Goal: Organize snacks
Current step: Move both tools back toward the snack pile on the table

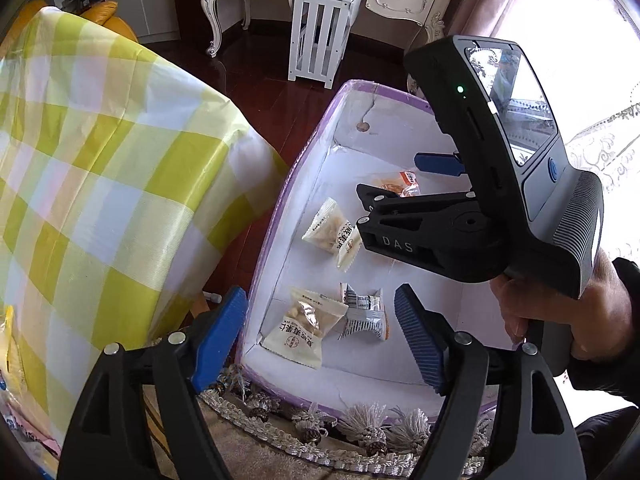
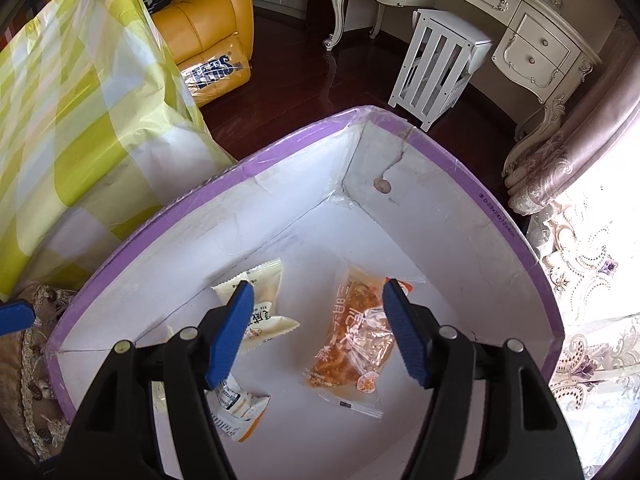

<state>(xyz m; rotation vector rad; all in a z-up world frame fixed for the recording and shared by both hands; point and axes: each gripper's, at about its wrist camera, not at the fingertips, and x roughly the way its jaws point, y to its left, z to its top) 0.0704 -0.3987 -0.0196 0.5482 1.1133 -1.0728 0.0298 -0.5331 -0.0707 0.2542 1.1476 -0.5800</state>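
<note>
A white box with a purple rim stands on the floor and holds several snack packets. In the left wrist view a cream packet, a grey-white packet, another cream packet and an orange packet lie on its bottom. My left gripper is open and empty above the box's near end. My right gripper is open and empty inside the box, over the orange packet. A cream packet and a grey-white packet lie by its left finger.
A table with a yellow-green checked cloth stands left of the box. A tasselled rug edge lies under the box. A white slatted stool, an ornate desk, a yellow sofa and curtains stand around on dark wood floor.
</note>
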